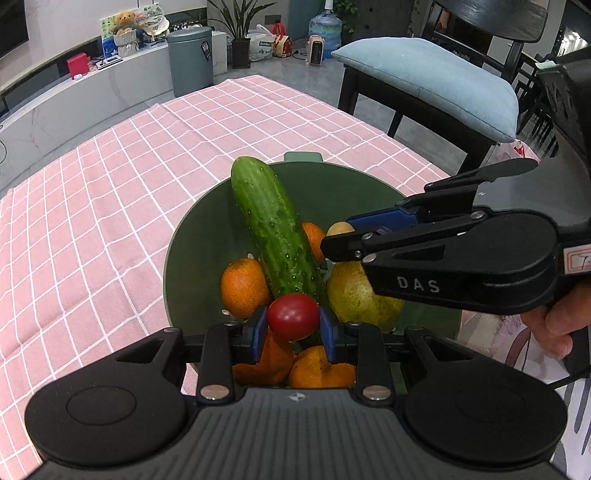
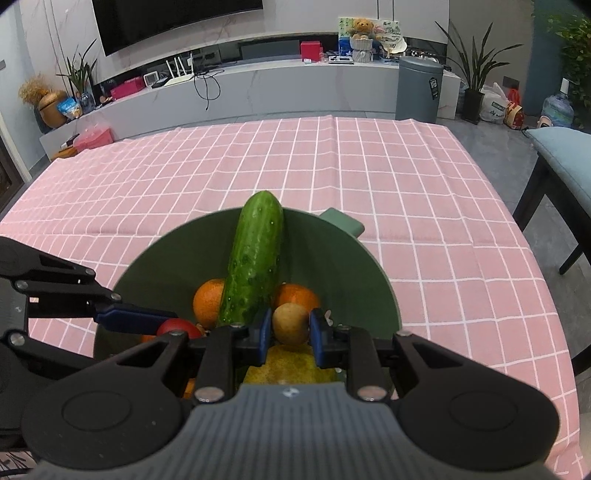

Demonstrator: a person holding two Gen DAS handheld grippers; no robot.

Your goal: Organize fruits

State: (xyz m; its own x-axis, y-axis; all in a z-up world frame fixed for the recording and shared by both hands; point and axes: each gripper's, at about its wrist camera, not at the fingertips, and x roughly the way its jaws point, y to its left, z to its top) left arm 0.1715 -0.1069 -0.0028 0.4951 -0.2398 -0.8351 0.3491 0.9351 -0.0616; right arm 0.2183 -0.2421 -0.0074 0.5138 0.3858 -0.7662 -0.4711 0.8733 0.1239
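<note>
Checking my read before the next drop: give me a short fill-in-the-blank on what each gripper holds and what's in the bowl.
1. The left gripper is shut on a small ____ tomato.
2. The right gripper is shut on a brown ____.
3. The long cucumber leans inside the ____ bowl.

Missing words: red; kiwi; green

A pink checked tablecloth [image 2: 369, 177], a grey bin [image 2: 419, 88], a cushioned chair [image 1: 436, 85].

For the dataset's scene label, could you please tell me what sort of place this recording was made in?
Most likely a home living and dining room: a wall-mounted television above a low media console, a dining chair with a blue cushion, and a table under a pink checked tablecloth.
</note>
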